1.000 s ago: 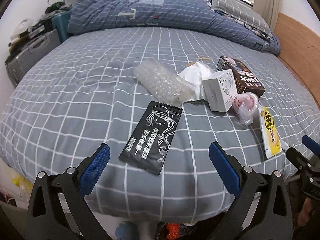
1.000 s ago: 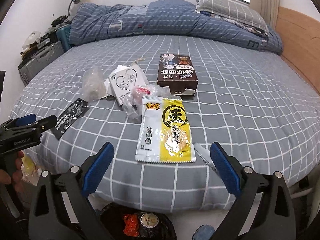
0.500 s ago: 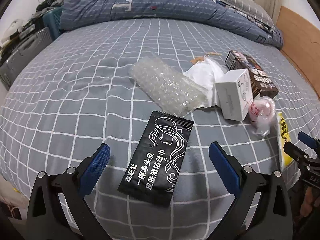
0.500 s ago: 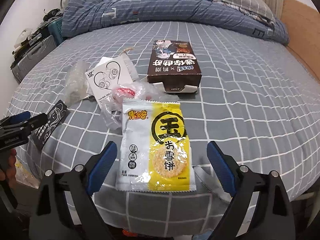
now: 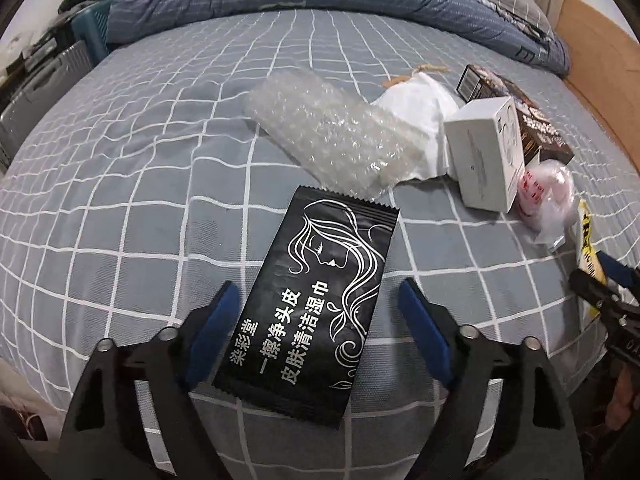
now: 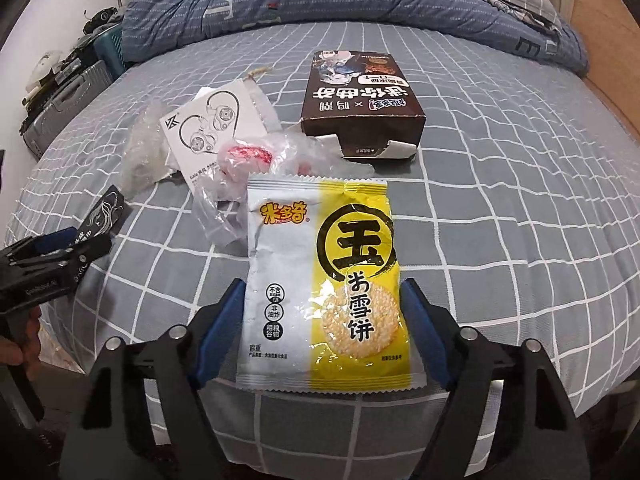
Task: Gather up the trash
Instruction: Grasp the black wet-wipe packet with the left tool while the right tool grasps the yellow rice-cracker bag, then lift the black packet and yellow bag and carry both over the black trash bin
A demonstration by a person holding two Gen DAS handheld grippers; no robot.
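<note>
Two tools are at the near edge of the bed (image 5: pixel 120 184), both spread wide. Left tool (image 5: pixel 320 312) has its blue fingers on either side of the black wet-wipe sachet (image 5: pixel 316 300), which lies flat on the grey checked sheet; whether the pads touch it, I cannot tell. Right tool (image 6: pixel 322 312) straddles the yellow-and-white rice cracker packet (image 6: pixel 324 280) the same way, not clamped. Beyond the sachet sits a bubble-wrap bag (image 5: pixel 332 136), then crumpled white paper (image 5: pixel 420 108), a white earphone box (image 5: pixel 484 160), a clear wrapper with a red print (image 5: pixel 548 196), and a dark brown carton (image 6: pixel 362 100) farthest right.
</note>
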